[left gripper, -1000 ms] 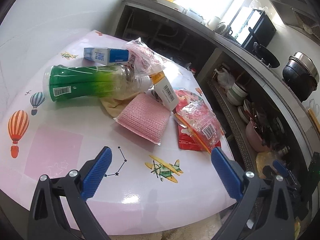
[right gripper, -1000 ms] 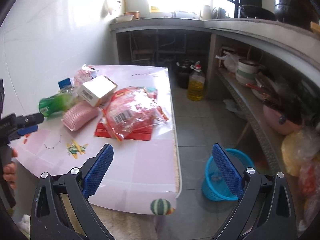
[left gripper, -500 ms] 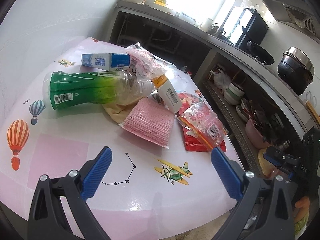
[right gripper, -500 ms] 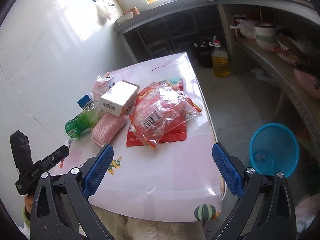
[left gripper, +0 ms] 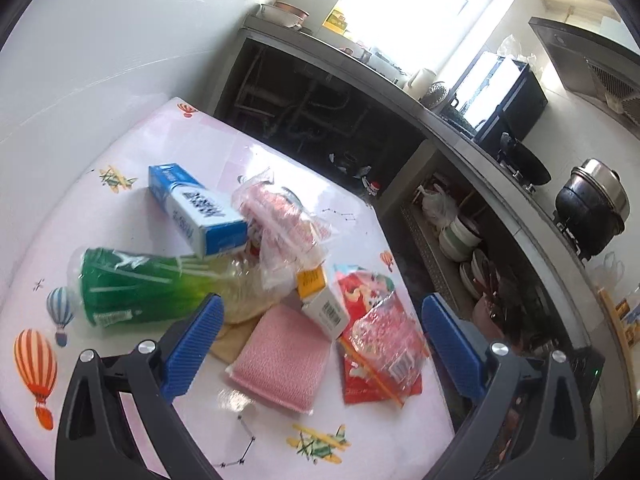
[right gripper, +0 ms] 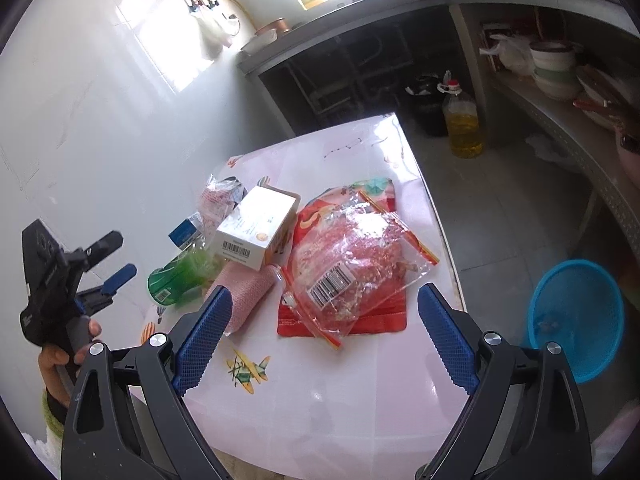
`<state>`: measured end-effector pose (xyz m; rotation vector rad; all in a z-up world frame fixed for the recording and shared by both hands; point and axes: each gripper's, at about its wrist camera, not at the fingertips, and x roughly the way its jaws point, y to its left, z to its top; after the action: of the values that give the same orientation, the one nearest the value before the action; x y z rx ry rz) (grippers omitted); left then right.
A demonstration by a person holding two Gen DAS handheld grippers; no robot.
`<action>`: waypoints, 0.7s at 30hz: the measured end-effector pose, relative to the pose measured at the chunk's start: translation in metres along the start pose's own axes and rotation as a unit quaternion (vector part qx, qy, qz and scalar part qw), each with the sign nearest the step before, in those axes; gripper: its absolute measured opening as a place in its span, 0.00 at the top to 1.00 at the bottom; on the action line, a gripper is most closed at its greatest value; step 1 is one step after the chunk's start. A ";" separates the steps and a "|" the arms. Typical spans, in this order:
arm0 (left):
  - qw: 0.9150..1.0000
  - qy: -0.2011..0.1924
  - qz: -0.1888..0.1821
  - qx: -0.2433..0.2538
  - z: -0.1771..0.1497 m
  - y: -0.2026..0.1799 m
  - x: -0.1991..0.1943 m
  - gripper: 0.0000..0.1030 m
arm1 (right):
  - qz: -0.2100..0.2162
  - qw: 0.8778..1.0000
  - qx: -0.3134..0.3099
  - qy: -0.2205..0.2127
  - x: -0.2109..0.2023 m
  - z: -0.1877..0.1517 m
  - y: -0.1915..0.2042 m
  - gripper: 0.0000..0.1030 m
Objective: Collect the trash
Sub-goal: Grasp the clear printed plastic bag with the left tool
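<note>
Looking along the left gripper [left gripper: 322,336], its jaws are wide apart and grasp nothing; the trash pile lies just ahead: a green bottle [left gripper: 160,288] to the left, a pink sponge [left gripper: 280,364] between the fingers, a red packet [left gripper: 380,344] to the right. In the right wrist view, the right gripper [right gripper: 320,336] holds nothing and its jaws are closing slightly; a clear bag [right gripper: 356,264] lies ahead on the table [right gripper: 340,408], and a blue basket [right gripper: 576,320] stands on the floor to the right.

Home kitchen. Grey concrete counter [left gripper: 472,128] runs along two walls under a bright window, open shelf below stacked with bowls [left gripper: 460,236]. Black wok [left gripper: 528,168] and lidded steel pot [left gripper: 592,200] on top. Cooking-oil bottle [right gripper: 462,124] on tiled floor. White tiled wall behind.
</note>
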<state>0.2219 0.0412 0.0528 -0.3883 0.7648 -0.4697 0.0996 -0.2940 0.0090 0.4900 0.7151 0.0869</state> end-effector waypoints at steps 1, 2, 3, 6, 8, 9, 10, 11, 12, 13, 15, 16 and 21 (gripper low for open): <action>1.000 0.004 0.000 -0.012 0.011 0.002 0.010 0.06 | 0.000 1.000 0.002 -0.001 0.000 0.003 -0.002 0.13; 1.000 0.010 0.000 -0.026 0.022 0.004 0.021 0.06 | -0.001 1.000 0.004 -0.003 0.001 0.006 -0.004 0.13; 0.999 0.018 0.000 -0.040 0.033 0.007 0.036 0.06 | -0.002 1.000 0.006 -0.005 0.000 0.009 -0.006 0.13; 0.996 0.042 0.032 -0.078 0.055 0.013 0.075 0.06 | -0.004 1.000 0.015 -0.009 -0.001 0.016 -0.015 0.13; 0.993 0.050 0.056 -0.086 0.061 0.013 0.094 0.06 | -0.009 1.000 0.021 -0.014 -0.003 0.020 -0.022 0.13; 0.993 0.050 0.068 -0.079 0.064 0.009 0.101 0.06 | -0.012 1.000 0.024 -0.016 -0.004 0.021 -0.026 0.13; 0.994 0.048 0.078 -0.066 0.067 0.006 0.107 0.06 | -0.014 0.999 0.026 -0.017 -0.005 0.022 -0.030 0.13; 0.993 0.048 0.090 -0.051 0.069 0.002 0.112 0.06 | -0.016 0.999 0.030 -0.018 -0.005 0.023 -0.034 0.13; 0.993 0.053 0.101 -0.041 0.071 -0.001 0.117 0.06 | -0.018 0.999 0.034 -0.019 -0.005 0.024 -0.038 0.13; 0.991 0.060 0.110 -0.036 0.071 -0.002 0.123 0.06 | -0.019 0.999 0.039 -0.019 -0.005 0.025 -0.042 0.13; 0.990 0.072 0.114 -0.042 0.068 0.003 0.129 0.06 | -0.019 0.999 0.047 -0.017 -0.005 0.025 -0.050 0.13; 0.990 0.070 0.121 -0.037 0.067 0.002 0.130 0.07 | -0.019 0.998 0.051 -0.017 -0.005 0.026 -0.052 0.13; 0.985 0.078 0.155 -0.019 0.067 0.002 0.140 0.08 | -0.015 0.998 0.058 -0.016 -0.003 0.027 -0.058 0.13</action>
<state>0.3592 -0.0216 0.0171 -0.2630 0.9693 -0.1939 0.1094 -0.3569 0.0014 0.5908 0.6985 0.0099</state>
